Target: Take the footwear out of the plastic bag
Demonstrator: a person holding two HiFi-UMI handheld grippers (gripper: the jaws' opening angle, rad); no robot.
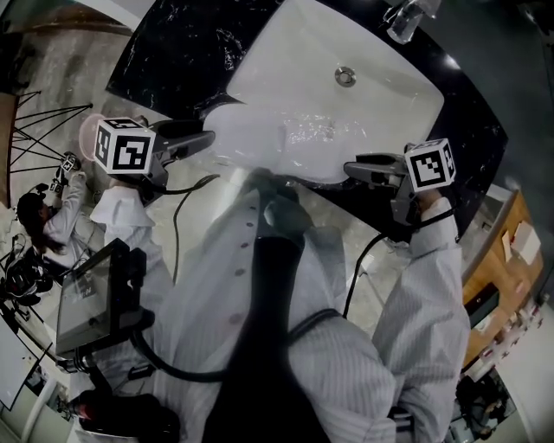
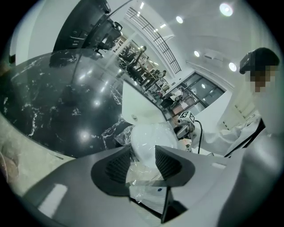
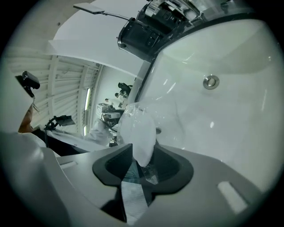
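Resting between left tool [image 1: 208,138] and right tool [image 1: 348,167], both wide: bagged footwear [image 1: 249,130]

An open lab hall: white basin [image 1: 363,112] in a black marble counter [image 1: 182,43], ceiling spotlights [image 2: 226,9] overhead

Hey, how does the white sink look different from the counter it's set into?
Colour: the sink is plain white, while the counter is black with thin white veins.
Shape: the sink is a hollowed basin with a metal drain in it, while the counter is a flat slab around it.
Both are glossy and catch the light.
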